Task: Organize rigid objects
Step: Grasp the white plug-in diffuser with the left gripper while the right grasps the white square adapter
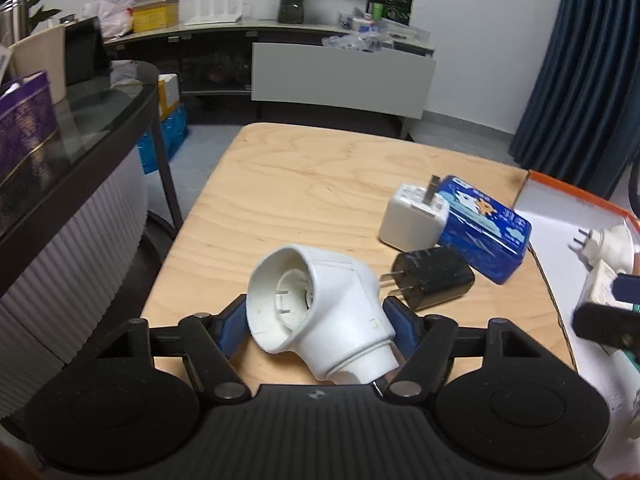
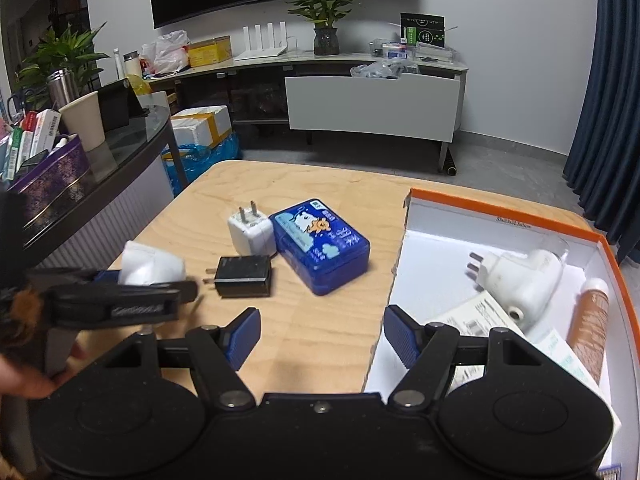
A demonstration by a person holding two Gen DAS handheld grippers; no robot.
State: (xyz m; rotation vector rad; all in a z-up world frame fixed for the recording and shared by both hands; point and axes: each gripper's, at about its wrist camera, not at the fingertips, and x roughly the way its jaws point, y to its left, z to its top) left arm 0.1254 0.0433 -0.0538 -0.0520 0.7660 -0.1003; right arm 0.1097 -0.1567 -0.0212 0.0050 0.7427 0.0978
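Note:
My left gripper (image 1: 315, 303) is shut on a white plug-in device (image 1: 320, 304), its blue pads against both sides, low over the wooden table (image 1: 288, 184). The right wrist view shows that gripper (image 2: 120, 296) and the white device (image 2: 152, 266) at the left. A black charger (image 1: 434, 276) (image 2: 244, 276), a white cube charger (image 1: 412, 220) (image 2: 252, 232) and a blue tin (image 1: 484, 228) (image 2: 320, 246) lie together mid-table. My right gripper (image 2: 321, 314) stands open with nothing in it, over the left edge of an orange-rimmed box (image 2: 508, 216).
Inside the box lie another white plug device (image 2: 520, 276), a brown tube (image 2: 590, 324) and printed papers (image 2: 480, 312). A glass-topped side table (image 1: 100, 112) with a purple tin stands close on the left. A person's hand (image 2: 24, 380) holds the left gripper.

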